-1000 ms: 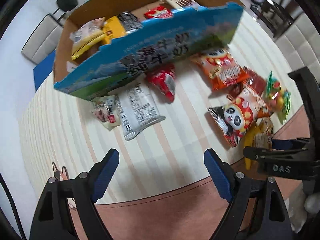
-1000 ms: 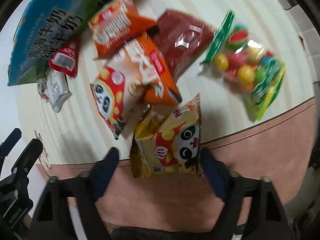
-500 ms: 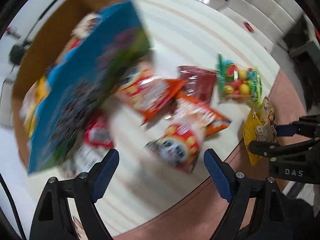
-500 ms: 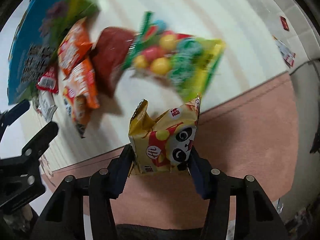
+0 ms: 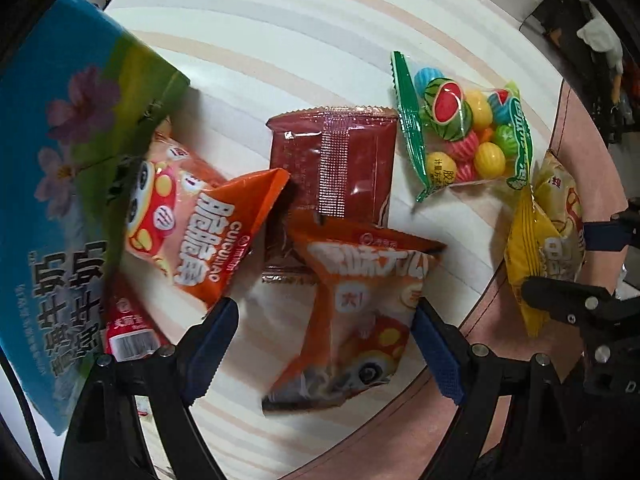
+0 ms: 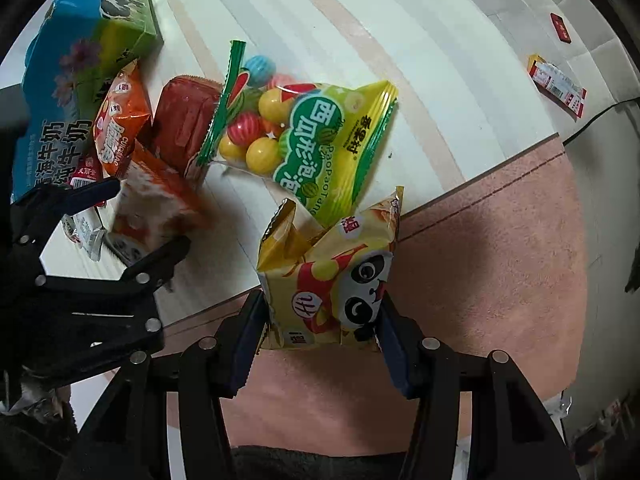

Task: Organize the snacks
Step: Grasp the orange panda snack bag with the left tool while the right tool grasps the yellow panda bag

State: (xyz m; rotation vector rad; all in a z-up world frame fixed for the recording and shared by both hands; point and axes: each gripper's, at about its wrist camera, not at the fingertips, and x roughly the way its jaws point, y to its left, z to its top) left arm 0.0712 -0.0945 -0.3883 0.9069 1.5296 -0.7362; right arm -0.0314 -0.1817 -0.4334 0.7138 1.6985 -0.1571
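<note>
Beside the gumball bag [image 6: 316,136]: right tool [image 6: 320,334] clenched on yellow panda packet [image 6: 332,280]; left tool [image 5: 324,344] spread wide, straddling orange panda packet [image 5: 352,320].

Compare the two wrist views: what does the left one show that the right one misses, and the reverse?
Left only: the open left gripper seen from behind, straddling the front orange bag, and the maroon pack's full back seam.

Right only: the panda face on the yellow bag clamped in the right gripper, and a red-and-white packet lying apart.

Both: the gumball bag, both orange bags, the maroon pack, the blue box, the striped mat.
</note>
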